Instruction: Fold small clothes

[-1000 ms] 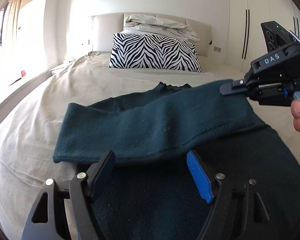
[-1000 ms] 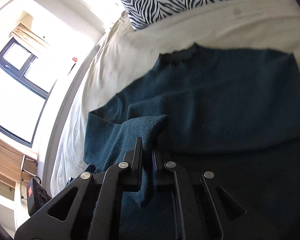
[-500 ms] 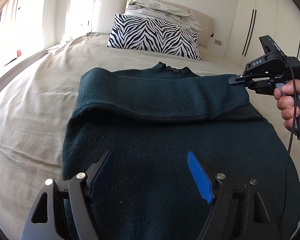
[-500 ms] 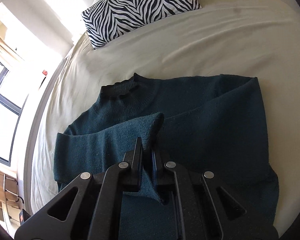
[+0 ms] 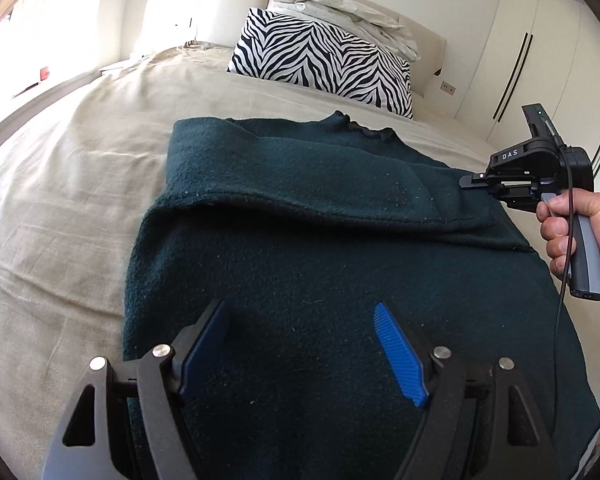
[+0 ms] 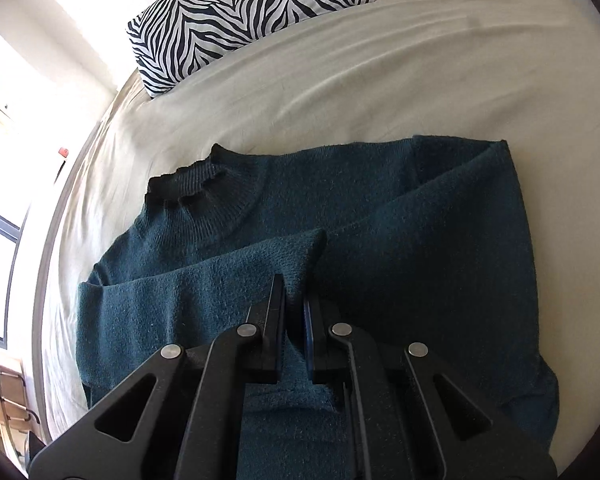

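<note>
A dark teal knit sweater [image 5: 320, 264] lies flat on the bed, collar [image 5: 364, 130] toward the pillow. One sleeve [image 5: 308, 176] is folded across the chest. My left gripper [image 5: 300, 344] is open and empty, hovering over the sweater's lower body. My right gripper [image 6: 294, 292] is shut on the sleeve cuff [image 6: 296, 252], holding it low over the sweater's right side; it shows in the left wrist view [image 5: 466, 182] too. The sweater [image 6: 380, 220] and its collar [image 6: 192, 184] fill the right wrist view.
A beige bed sheet [image 5: 68, 184] surrounds the sweater. A zebra-striped pillow [image 5: 324, 64] leans at the headboard with a rumpled duvet [image 5: 340, 8] behind it. White wardrobe doors [image 5: 540, 60] stand at the right. The zebra-striped pillow also shows in the right wrist view [image 6: 228, 12].
My right gripper has carried the sleeve cuff across the chest to the sweater's right side and lowered it. My left gripper has drawn back toward the hem.
</note>
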`<state>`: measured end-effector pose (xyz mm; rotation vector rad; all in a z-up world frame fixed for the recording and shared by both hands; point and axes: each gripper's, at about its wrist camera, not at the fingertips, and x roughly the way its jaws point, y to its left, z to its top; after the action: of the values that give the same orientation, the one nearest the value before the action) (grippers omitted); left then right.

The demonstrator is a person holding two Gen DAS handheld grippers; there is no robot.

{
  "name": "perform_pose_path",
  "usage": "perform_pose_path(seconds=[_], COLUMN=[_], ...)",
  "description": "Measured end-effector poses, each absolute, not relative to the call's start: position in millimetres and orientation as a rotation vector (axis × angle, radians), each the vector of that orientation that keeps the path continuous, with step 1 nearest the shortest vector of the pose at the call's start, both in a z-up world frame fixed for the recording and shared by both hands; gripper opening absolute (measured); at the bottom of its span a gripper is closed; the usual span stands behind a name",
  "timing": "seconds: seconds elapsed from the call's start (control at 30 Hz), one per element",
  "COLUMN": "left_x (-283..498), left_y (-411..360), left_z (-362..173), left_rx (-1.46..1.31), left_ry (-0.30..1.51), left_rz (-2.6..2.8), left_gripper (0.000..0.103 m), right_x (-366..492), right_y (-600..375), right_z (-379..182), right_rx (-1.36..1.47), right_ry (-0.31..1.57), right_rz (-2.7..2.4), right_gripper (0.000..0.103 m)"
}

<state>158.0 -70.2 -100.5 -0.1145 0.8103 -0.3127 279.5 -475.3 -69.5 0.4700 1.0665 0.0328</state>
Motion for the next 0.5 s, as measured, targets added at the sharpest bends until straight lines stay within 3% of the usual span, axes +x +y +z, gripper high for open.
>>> perform_pose_path(seconds=[0.5], left_x=[166], left_y=[-45], left_z=[-84], left_rx=[-0.238], left_ry=[0.798], left_rz=[-0.349], left_gripper=[0.075], right_x=[263], right_y=[-491], right_z=[-98], right_rx=[0.61], right_ry=[1.103], right_rz=[0.04], right_gripper=[0.007])
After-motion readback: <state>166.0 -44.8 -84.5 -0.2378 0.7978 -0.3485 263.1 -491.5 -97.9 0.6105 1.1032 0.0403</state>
